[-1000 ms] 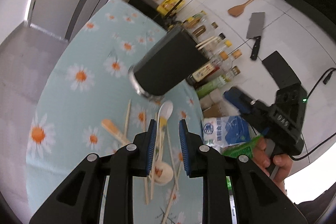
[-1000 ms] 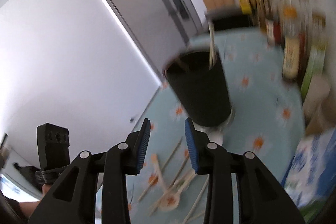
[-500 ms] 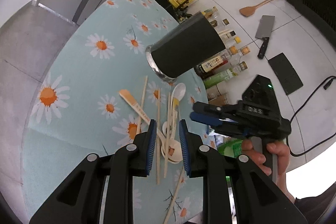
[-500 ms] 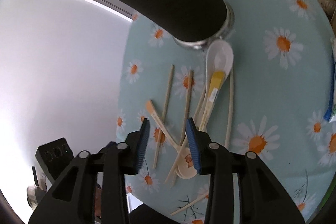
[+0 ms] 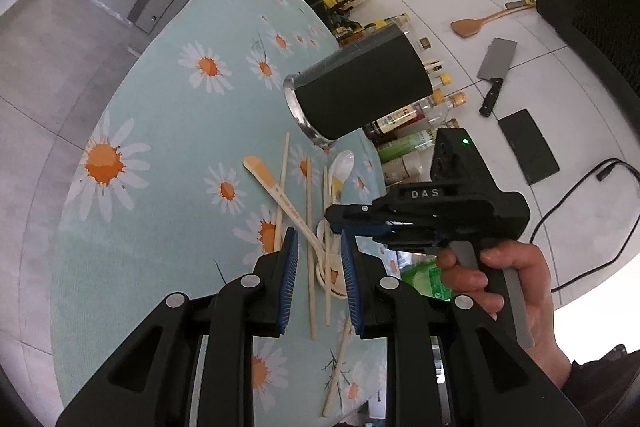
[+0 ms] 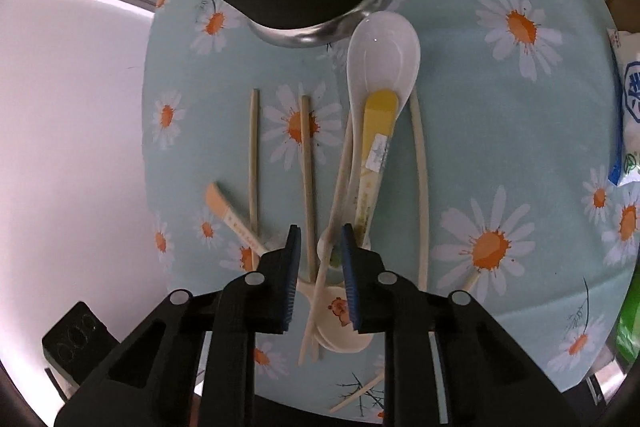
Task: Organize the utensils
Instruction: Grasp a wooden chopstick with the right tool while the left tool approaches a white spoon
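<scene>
Two grippers: left gripper [image 5: 318, 277] jaws narrowly parted, empty; right gripper [image 6: 320, 277] jaws being closed around chopsticks [image 6: 306, 163].
Spoons: white ceramic spoon [image 6: 382, 55] being shown beside black cylindrical holder [image 5: 360, 91], on daisy-printed surface [image 5: 160, 131].

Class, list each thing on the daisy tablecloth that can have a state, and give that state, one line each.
Black cylindrical utensil holder: upright, chopsticks inside.
White ceramic spoon: lying bowl up.
Loose wooden chopsticks: scattered flat.
Right gripper: closing around a chopstick.
Left gripper: narrow gap, empty.
</scene>
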{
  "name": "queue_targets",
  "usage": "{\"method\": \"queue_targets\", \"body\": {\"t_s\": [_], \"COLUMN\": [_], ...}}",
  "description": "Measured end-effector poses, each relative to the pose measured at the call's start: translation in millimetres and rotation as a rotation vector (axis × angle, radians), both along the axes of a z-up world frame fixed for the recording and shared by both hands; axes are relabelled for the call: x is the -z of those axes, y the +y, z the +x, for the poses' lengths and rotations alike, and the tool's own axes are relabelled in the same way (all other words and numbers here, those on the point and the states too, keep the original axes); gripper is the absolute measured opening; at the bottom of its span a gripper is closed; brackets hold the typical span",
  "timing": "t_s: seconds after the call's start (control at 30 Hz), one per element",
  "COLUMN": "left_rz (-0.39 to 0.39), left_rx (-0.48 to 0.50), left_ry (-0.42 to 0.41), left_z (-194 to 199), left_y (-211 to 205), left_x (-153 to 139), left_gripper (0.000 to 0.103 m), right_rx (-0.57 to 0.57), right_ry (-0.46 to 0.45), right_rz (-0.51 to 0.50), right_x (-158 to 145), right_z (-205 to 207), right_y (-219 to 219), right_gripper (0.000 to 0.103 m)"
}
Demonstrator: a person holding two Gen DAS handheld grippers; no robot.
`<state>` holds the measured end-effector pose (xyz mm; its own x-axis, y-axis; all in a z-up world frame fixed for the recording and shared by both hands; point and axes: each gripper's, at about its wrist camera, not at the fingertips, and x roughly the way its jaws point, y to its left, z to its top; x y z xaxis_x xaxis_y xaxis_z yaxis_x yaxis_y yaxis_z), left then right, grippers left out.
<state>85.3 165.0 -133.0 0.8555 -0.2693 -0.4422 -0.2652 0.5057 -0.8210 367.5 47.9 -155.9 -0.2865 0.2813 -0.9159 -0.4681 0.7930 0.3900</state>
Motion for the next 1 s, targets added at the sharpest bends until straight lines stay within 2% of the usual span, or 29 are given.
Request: {"method": "queue_targets", "body": {"t_s": [0.33,0.53,0.8,1.0], "left_rz": [-0.035,-0.037,-0.065,-0.105], "left_rx": [0.029,0.075,0.115,0.138], "left_ry": [-0.021,-0.036,-0.053,-0.033], "left_z": [-9,-5,2,12], "left_y": [21,29,33,26], "left_x": [8,12,12,18], "left_gripper": [0.021,0.021,0.021,0.021], "right_rx": [-0.007,0.007,0.044,0.038], "right_ry": [-0.077,-0.120,-0.114,-0.122], "right_rz": [-0.146,-0.192,-0.172,-0.100], "right_x": [10,15,1,-19], "right_z": [-7,-11,-11,-16], "right_y": [34,49,29,13], "right_gripper": [0.007,0.007,0.006,0.006]}}
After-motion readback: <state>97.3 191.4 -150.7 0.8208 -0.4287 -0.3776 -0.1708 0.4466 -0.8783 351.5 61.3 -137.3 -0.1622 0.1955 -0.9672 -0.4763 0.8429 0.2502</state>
